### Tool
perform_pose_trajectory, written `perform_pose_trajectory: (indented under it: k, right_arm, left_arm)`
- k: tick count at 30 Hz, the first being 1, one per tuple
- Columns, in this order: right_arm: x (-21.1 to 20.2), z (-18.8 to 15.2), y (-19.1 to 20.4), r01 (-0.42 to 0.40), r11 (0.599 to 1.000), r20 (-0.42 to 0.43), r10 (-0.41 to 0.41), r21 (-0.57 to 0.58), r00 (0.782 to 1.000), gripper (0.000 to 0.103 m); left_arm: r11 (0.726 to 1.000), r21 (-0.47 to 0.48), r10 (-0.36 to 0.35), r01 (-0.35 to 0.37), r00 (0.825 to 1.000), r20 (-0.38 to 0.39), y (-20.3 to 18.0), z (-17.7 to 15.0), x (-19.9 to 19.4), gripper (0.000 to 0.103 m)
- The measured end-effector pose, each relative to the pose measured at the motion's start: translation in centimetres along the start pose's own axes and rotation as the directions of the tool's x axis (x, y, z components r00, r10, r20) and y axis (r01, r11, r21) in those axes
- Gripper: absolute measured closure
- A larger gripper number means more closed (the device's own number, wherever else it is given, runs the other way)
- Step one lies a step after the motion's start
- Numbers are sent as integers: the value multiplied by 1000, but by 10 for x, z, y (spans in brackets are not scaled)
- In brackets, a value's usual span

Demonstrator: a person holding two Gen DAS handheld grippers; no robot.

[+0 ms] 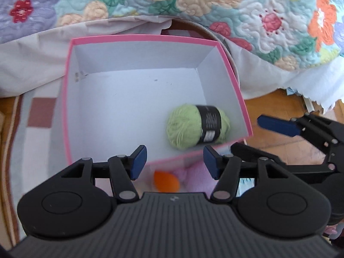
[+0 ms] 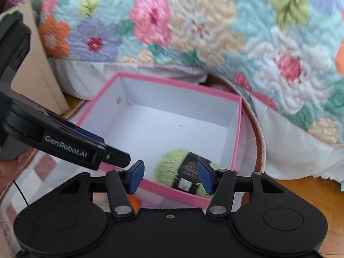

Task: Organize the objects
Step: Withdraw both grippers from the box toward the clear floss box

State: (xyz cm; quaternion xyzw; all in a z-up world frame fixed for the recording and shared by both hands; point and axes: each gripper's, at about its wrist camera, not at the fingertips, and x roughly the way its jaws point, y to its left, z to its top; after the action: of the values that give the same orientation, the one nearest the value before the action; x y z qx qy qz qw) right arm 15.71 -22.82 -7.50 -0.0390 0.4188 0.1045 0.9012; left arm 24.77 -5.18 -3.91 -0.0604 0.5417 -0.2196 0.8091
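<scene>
A pink box (image 1: 238,90) with a white inside stands on the floor mat; it also shows in the right wrist view (image 2: 236,129). A green yarn ball with a black label (image 1: 193,126) lies in its near right corner, also seen in the right wrist view (image 2: 172,169). My left gripper (image 1: 175,163) is open and empty above the box's near rim. My right gripper (image 2: 171,178) is open and empty just above the yarn's side of the box. An orange egg-shaped object (image 1: 165,181) lies on the mat in front of the box.
A floral quilt (image 1: 193,2) hangs over a bed behind the box. A checked mat (image 1: 40,111) lies under the box, wooden floor (image 1: 279,107) to the right. A cardboard piece (image 2: 38,75) leans at the left. A pink soft item (image 1: 197,176) lies beside the orange object.
</scene>
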Motion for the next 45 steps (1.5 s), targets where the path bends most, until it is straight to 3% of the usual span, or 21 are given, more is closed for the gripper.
perform_pose_trajectory:
  k: [5, 14, 21, 30, 36, 45]
  right_arm:
    - [-40, 5, 21, -32, 999, 24, 33, -35, 999, 38]
    - [-92, 3, 64, -134, 988, -10, 133, -78, 991, 35]
    - [-117, -4, 103, -225, 965, -37, 222, -134, 974, 30]
    - [-99, -31, 160, -310, 923, -123, 289, -229, 950, 25]
    - [-64, -54, 181, -356, 913, -195, 319, -198, 928, 25]
    - [1, -85, 191, -324, 931, -198, 289, -169, 936, 24]
  left_arm:
    - [1000, -26, -7, 7, 1000, -13, 2, -12, -43, 45]
    - [996, 52, 72, -75, 996, 53, -2, -47, -115, 39]
    - [992, 91, 75, -84, 993, 94, -2, -72, -151, 31]
    - [1000, 3, 14, -14, 999, 37, 33, -106, -132, 24]
    - [995, -98, -16, 15, 1000, -12, 72, -126, -101, 24]
    - [977, -212, -29, 16, 998, -60, 117, -144, -53, 24]
